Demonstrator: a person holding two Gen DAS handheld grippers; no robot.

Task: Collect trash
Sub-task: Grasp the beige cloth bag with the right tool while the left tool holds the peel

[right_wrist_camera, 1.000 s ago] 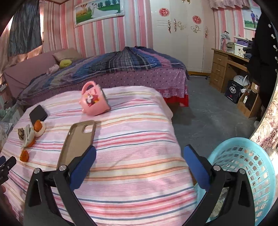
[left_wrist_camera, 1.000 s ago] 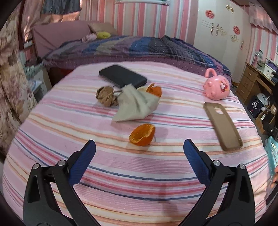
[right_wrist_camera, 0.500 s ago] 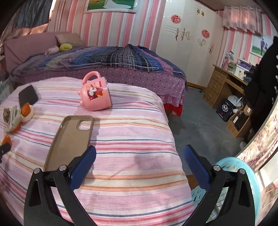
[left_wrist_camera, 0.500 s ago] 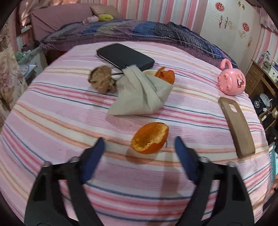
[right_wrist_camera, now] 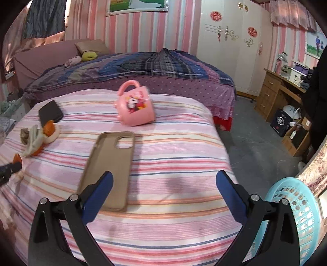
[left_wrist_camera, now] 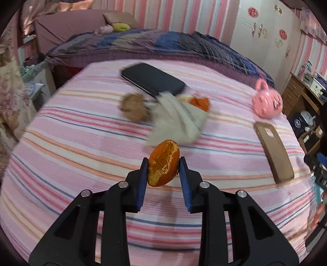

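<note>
Left gripper [left_wrist_camera: 162,166] jaws just closing, pinching orange peel [left_wrist_camera: 163,166]; tissue [left_wrist_camera: 179,120] at twelve o'clock. Right gripper [right_wrist_camera: 163,191] wide, empty; basket [right_wrist_camera: 294,216] at four o'clock for drop.

Bare bedspread [right_wrist_camera: 173,163] beside phone case [right_wrist_camera: 110,165]

I am looking into a home bedroom. The landmark is the pink striped bedspread [right_wrist_camera: 163,167] spread over a bed in front of me. Behind it lies a second bed under a dark blue and purple plaid quilt [right_wrist_camera: 147,65], with a tan pillow [right_wrist_camera: 92,46] at its far end. Beyond that quilt rise pink and white striped walls [right_wrist_camera: 143,30] carrying a framed landscape picture [right_wrist_camera: 137,6]. To the right of the quilt stands a white wardrobe with red paper decorations [right_wrist_camera: 231,41], then a wooden desk with drawers [right_wrist_camera: 273,92] piled with belongings. A pale blue plastic basket [right_wrist_camera: 294,212] sits on the floor beside the striped bedspread.
</note>
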